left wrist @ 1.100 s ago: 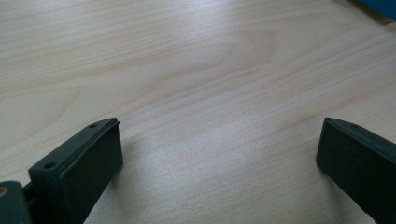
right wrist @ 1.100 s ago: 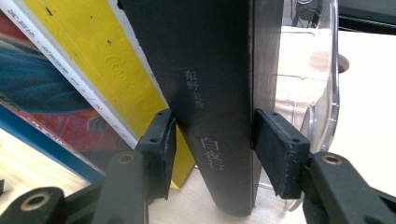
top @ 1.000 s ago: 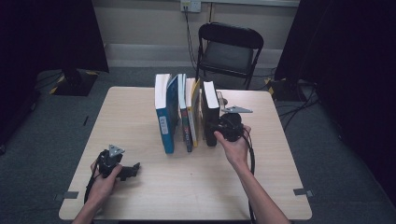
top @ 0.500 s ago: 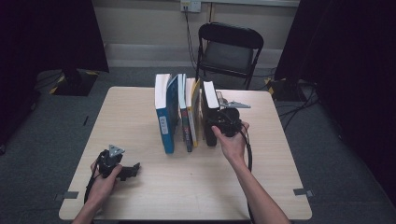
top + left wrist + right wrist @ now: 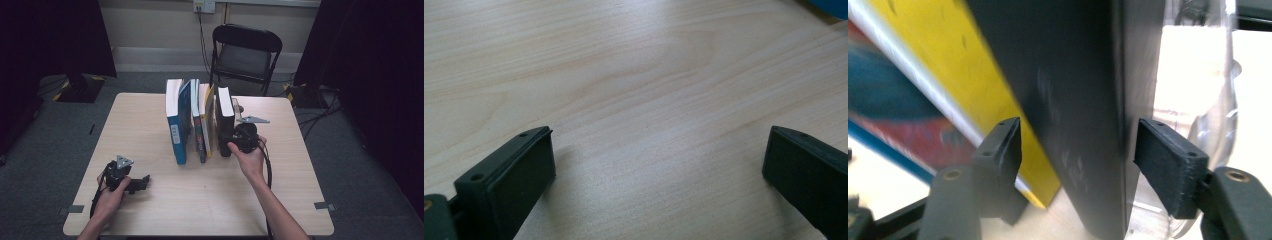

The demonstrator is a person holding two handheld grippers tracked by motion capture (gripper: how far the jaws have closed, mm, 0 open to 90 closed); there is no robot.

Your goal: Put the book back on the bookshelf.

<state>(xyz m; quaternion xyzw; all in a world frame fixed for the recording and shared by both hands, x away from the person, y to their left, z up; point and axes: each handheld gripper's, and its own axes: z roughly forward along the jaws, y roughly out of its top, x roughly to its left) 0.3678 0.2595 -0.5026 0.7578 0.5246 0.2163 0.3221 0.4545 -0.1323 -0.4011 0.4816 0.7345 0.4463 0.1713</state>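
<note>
Several books stand upright in a row mid-table: a blue one [image 5: 176, 125], a thin one [image 5: 196, 125], a yellow one [image 5: 205, 120] and, rightmost, a black book [image 5: 225, 112]. My right gripper [image 5: 231, 142] is at the black book's near end. In the right gripper view the black book [image 5: 1073, 75] stands between the jaws of my right gripper [image 5: 1078, 145], with a narrow gap on each side; the jaws have just been opening. The yellow book [image 5: 973, 65] lies just outside the left jaw. My left gripper [image 5: 142, 182] rests open on the table [image 5: 624, 75], with nothing between its jaws [image 5: 659, 160].
A clear plastic piece [image 5: 1208, 100] stands against the black book's far side. A black folding chair [image 5: 245, 55] sits behind the table. Bare tabletop [image 5: 300, 170] lies right of the books and along the front edge.
The right hand has shifted only slightly at the black book's near end. The left hand and the books have stayed where they were.
</note>
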